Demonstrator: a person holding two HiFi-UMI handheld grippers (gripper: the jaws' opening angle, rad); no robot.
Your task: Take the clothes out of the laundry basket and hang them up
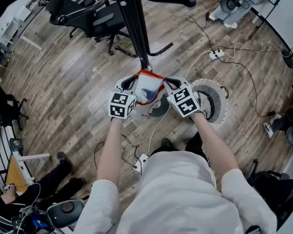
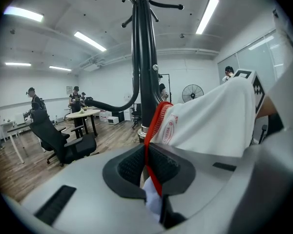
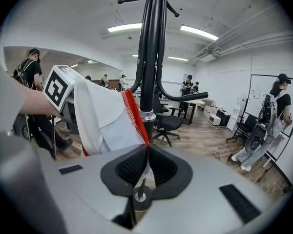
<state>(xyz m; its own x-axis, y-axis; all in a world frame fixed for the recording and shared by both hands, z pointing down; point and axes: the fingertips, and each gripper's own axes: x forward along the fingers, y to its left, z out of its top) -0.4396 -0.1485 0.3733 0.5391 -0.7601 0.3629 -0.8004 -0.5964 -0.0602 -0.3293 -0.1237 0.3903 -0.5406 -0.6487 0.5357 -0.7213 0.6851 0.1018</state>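
Floor: grey-brown wood planks (image 1: 63,82); tall black metal coat stand (image 1: 136,28) before us
Garment: white cloth with red ribbed trim (image 1: 147,89), stretched between our grippers beside the stand
Left gripper (image 2: 149,167): pinching the trim
Right gripper (image 3: 145,167): pinching the trim

Garment (image 1: 147,88) between left hand-held gripper (image 1: 131,83) and right hand-held gripper (image 1: 170,83), coat stand (image 1: 136,28) behind

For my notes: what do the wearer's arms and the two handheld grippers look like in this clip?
The left gripper and right gripper match: pale grey shells, black ribbed grip pads, and a white cube with black square markers on each. The person wears a white short-sleeved shirt; forearms are uncovered.
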